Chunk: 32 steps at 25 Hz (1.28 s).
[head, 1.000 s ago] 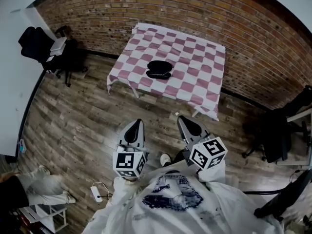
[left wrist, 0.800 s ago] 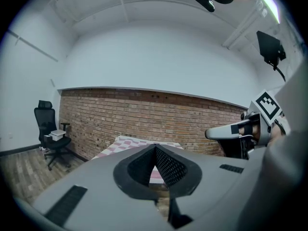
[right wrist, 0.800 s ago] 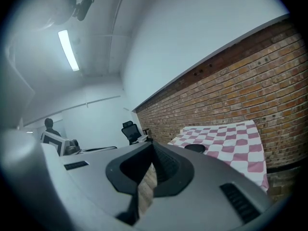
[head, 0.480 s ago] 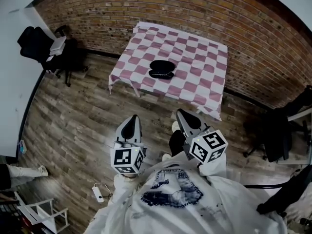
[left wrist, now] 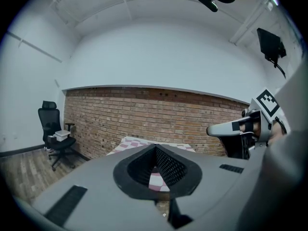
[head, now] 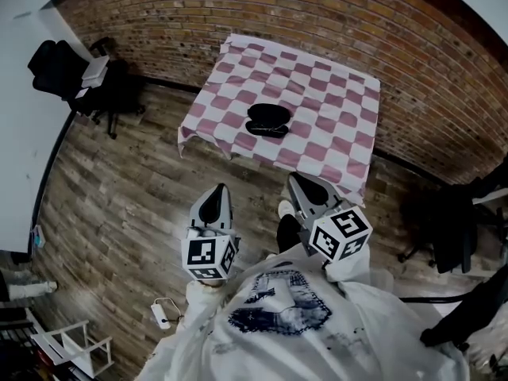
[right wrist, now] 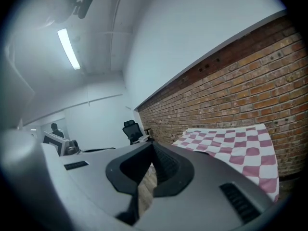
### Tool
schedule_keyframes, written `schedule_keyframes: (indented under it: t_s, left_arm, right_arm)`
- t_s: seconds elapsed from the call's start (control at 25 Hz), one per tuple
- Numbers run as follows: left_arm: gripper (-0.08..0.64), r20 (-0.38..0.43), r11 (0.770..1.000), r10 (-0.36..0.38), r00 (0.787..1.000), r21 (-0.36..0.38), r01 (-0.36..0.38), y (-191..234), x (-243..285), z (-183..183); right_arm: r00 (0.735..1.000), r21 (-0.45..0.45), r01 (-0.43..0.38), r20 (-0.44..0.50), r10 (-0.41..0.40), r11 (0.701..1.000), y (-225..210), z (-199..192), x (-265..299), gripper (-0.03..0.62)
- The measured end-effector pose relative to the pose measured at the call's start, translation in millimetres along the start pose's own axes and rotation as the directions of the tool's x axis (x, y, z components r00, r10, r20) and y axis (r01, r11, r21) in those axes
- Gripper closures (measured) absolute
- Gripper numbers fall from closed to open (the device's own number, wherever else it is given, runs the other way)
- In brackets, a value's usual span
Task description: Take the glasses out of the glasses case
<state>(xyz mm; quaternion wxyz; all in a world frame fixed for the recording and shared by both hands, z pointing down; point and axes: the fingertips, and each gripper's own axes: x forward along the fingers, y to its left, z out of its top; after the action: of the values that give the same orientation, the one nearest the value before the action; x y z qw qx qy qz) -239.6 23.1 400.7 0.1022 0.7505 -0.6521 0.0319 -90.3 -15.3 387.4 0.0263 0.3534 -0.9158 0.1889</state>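
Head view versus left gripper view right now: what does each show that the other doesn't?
Head view only: the black glasses case lying on the checkered table. Left gripper view only: the closed, empty jaws of the left gripper, and the ceiling. Both: that table, the brick wall, the black office chair and the right gripper.

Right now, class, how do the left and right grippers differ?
The left gripper hangs over wood floor; the right gripper is beside the person's shoe. The right gripper's tip lies nearer the checked table than the left's. Both are shut, empty, short of the glasses case.
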Motion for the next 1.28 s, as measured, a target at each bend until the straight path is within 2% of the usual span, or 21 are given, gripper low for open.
schedule_keyframes:
  t_s: [0.64,1.28]
  left_arm:
    - [0.552,-0.044,0.999,-0.018,0.999,0.031,0.019,11.7,125.7,26.0]
    - [0.552,-0.134,0.997,-0.011,0.991,0.075,0.021,16.1,218.6,19.2]
  right_arm:
    - [0.999,0.047,0.032,-0.007,-0.032,0.998,-93.6,44.4,73.1,0.578]
    - [0.999,0.089,0.054,-0.005,-0.054,0.995,-179.6,69.5,116.3,0.578]
